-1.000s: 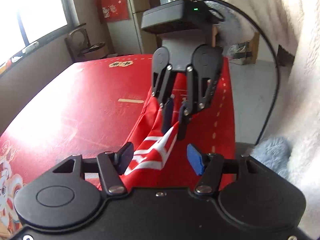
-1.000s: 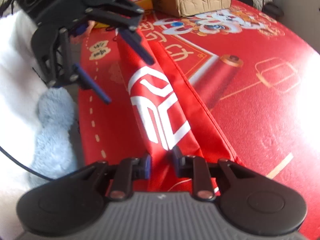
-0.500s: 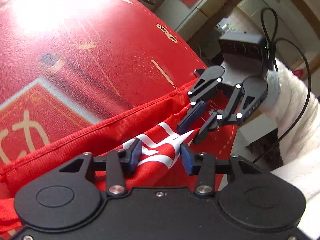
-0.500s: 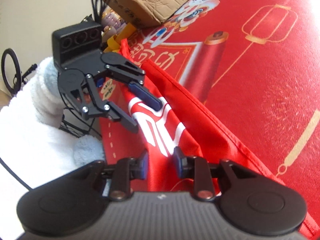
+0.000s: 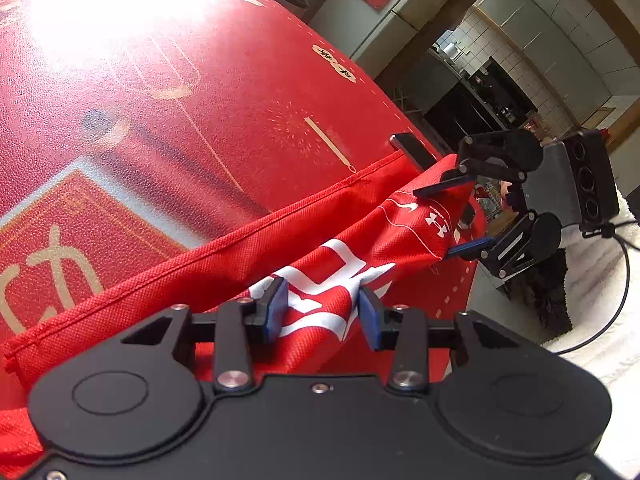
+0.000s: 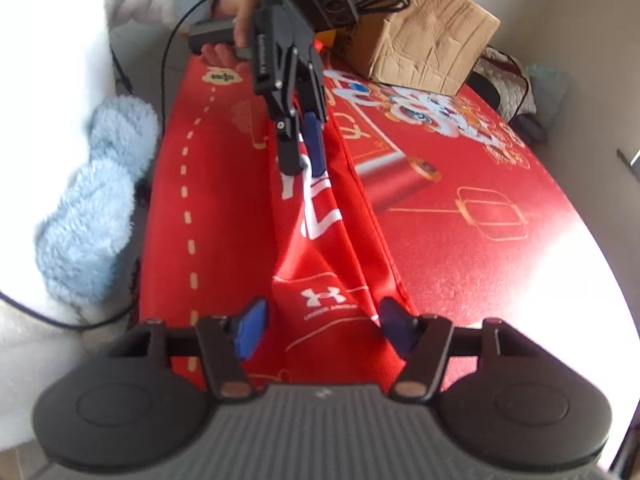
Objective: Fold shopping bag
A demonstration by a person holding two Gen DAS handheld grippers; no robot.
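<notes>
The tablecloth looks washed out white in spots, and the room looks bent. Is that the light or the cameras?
Both. Left wrist view: window glare bleaches the red tablecloth at the top left, and the fisheye lens curves the cupboards. Right wrist view: glare whitens the cloth's right edge, the left tool and cardboard box look slightly soft, and the table bulges.
</notes>
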